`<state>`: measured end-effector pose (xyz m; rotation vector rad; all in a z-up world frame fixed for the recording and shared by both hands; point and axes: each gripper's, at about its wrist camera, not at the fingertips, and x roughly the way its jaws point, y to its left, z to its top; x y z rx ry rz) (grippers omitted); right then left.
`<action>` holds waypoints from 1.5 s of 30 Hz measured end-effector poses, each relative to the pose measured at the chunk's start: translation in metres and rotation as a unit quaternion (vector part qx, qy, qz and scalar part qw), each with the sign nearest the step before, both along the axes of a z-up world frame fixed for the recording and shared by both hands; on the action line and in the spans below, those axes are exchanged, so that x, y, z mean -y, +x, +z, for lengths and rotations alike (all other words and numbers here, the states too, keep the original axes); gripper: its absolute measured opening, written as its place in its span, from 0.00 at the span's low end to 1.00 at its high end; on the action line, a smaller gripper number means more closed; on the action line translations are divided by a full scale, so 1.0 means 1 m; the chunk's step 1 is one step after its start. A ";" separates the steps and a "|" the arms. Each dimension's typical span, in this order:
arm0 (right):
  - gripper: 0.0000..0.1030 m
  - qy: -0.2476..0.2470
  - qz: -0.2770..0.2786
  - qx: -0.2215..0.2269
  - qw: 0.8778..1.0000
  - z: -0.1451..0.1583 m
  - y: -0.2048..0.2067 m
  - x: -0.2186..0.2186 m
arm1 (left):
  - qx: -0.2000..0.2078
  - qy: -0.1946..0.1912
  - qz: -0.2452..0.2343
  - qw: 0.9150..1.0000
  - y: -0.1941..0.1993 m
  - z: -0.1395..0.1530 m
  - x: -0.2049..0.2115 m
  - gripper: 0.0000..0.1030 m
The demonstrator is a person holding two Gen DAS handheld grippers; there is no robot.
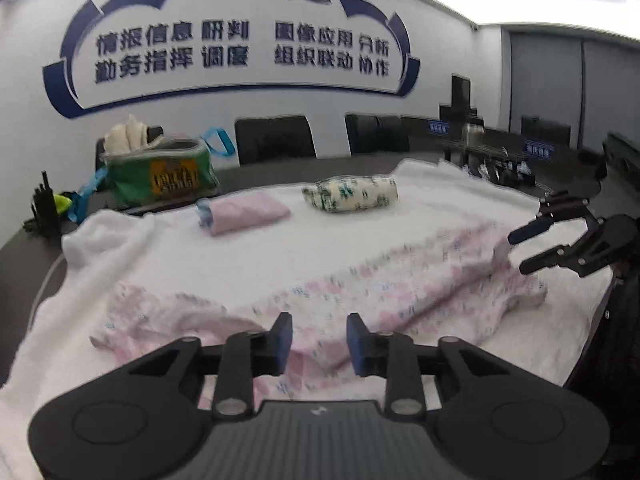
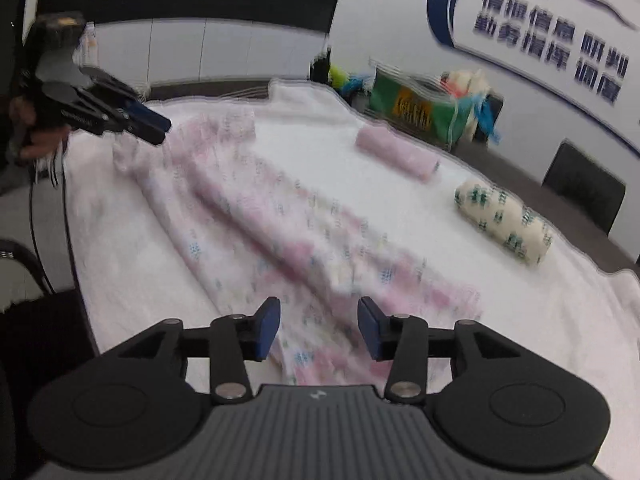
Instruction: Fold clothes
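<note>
garment [image 1: 360,292]: white, pink patches, small blue-green print | towel [image 1: 168,256]: plain white | roll [image 1: 244,210]: pale pink | second roll [image 1: 352,194]: cream, green print | bag [image 1: 160,176]: green, yellow label, blue straps | gripper pads [image 1: 282,340]: blue

Left black two-finger gripper with blue pads [image 1: 319,344]: jaws parted, bottom centre of frame. Right black two-finger gripper with blue pads [image 2: 319,330]: jaws parted, bottom centre, empty
</note>
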<state>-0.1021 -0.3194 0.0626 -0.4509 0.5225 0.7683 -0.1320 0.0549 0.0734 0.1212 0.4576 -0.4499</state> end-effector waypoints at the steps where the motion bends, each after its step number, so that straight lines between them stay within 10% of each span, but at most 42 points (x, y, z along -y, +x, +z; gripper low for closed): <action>1: 0.43 0.010 0.008 0.007 1.000 0.005 -0.002 -0.002 | 0.005 0.002 -0.003 1.000 -0.001 0.001 0.002 0.31; 5: 0.43 0.005 0.031 0.028 0.999 0.013 0.003 -0.022 | 0.044 0.029 -0.049 0.997 -0.002 -0.012 0.024 0.47; 12: 0.43 -0.052 0.068 0.027 0.996 -0.015 0.022 -0.070 | 0.037 0.134 -0.046 0.989 0.019 -0.048 0.055 0.46; 17: 0.43 -0.082 0.048 0.035 0.995 -0.036 0.038 -0.078 | 0.004 0.147 -0.028 0.989 0.031 -0.053 0.049 0.00; 20: 0.02 -0.093 0.040 0.042 0.994 -0.041 0.042 -0.081 | 0.016 0.136 -0.010 0.991 0.024 -0.048 0.040 0.00; 31: 0.06 -0.139 0.025 0.043 0.989 -0.056 0.022 -0.076 | -0.027 0.095 -0.018 0.995 0.009 -0.051 0.023 0.11; 35: 0.40 -0.071 0.045 0.016 0.996 -0.032 0.012 -0.061 | -0.028 0.045 0.006 0.999 0.019 -0.038 0.017 0.35; 40: 0.41 0.064 0.063 0.004 0.996 -0.001 0.011 -0.046 | -0.028 -0.012 0.052 0.998 0.040 -0.024 0.015 0.35; 45: 0.42 0.042 0.001 0.022 0.999 -0.007 0.024 -0.063 | -0.036 -0.036 0.086 0.995 0.061 -0.025 0.021 0.35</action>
